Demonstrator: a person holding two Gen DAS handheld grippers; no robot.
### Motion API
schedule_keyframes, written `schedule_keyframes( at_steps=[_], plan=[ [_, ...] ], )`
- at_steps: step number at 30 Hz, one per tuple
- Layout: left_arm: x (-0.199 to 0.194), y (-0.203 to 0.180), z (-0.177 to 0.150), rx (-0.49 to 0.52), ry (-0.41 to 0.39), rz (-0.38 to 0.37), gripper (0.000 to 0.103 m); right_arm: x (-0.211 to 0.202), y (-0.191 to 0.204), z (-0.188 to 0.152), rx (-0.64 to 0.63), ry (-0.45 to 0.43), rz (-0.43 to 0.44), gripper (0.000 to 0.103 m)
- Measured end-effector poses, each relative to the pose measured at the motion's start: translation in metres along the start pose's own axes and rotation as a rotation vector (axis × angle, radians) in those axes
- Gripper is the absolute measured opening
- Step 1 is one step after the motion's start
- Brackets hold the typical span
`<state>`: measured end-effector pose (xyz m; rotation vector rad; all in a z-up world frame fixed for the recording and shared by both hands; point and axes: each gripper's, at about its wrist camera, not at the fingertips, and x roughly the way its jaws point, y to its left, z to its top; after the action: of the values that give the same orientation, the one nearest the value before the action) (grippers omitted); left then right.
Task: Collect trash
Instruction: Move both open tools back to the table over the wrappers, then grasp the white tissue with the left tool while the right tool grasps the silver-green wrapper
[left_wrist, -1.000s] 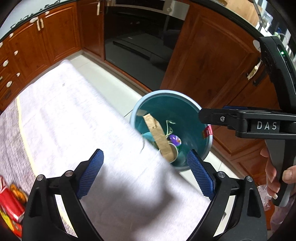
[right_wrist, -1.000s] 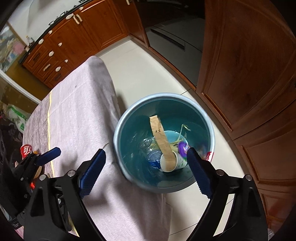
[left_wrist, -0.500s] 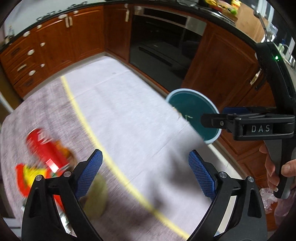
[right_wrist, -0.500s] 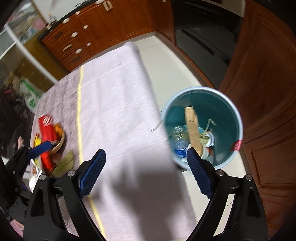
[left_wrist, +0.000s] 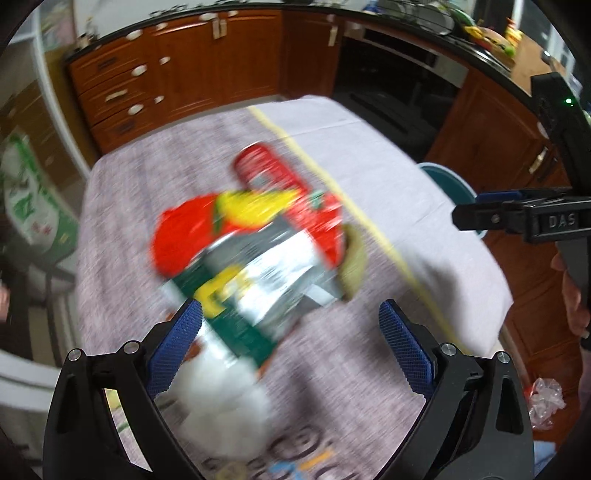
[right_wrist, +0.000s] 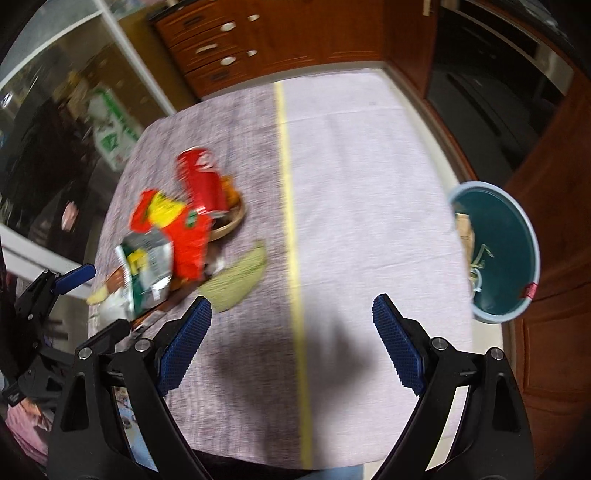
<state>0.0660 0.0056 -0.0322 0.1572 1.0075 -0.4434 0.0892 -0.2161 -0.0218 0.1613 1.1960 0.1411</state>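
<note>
A pile of trash lies on the cloth-covered table (right_wrist: 369, 166): a red can (right_wrist: 201, 181), a red and yellow snack bag (right_wrist: 177, 229), a green and silver packet (right_wrist: 147, 266) and a pale green peel (right_wrist: 236, 277). My left gripper (left_wrist: 291, 347) hangs open just above the blurred packet (left_wrist: 251, 295) and can (left_wrist: 266, 170), with nothing gripped. My right gripper (right_wrist: 291, 345) stands open over bare cloth, right of the pile. The teal bin (right_wrist: 498, 254) stands on the floor past the table's right edge, with scraps inside.
A shallow wooden bowl (right_wrist: 229, 221) sits under the can. A yellow stripe (right_wrist: 291, 221) runs down the cloth. Wooden cabinets (left_wrist: 184, 74) and a dark oven (left_wrist: 399, 85) line the far side. A crumpled plastic bag (left_wrist: 543, 398) lies on the floor at right.
Both grippers have swung left, away from the bin and across the table to the trash pile. Both have stayed open. The bin now sits at the right edge of both views.
</note>
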Motion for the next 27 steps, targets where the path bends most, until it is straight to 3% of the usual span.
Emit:
schedule_keyframes(
  at_steps=[5, 21, 24, 27],
  plan=[
    [-0.003, 0.036, -0.03, -0.068, 0.024, 0.019, 0.096, 0.012, 0.041, -0.002, -0.06, 0.028, 0.019, 0.085],
    [0.03, 0.066, -0.07, -0.158, 0.07, -0.114, 0.096, 0.066, 0.127, -0.001, -0.168, 0.146, 0.04, 0.085],
    [0.03, 0.07, -0.071, -0.152, 0.055, -0.119, 0.09, 0.078, 0.133, 0.0, -0.158, 0.167, 0.054, 0.085],
    [0.028, 0.076, -0.073, -0.15, 0.043, -0.129, 0.077, 0.09, 0.136, 0.003, -0.137, 0.184, 0.066, 0.085]
  ],
)
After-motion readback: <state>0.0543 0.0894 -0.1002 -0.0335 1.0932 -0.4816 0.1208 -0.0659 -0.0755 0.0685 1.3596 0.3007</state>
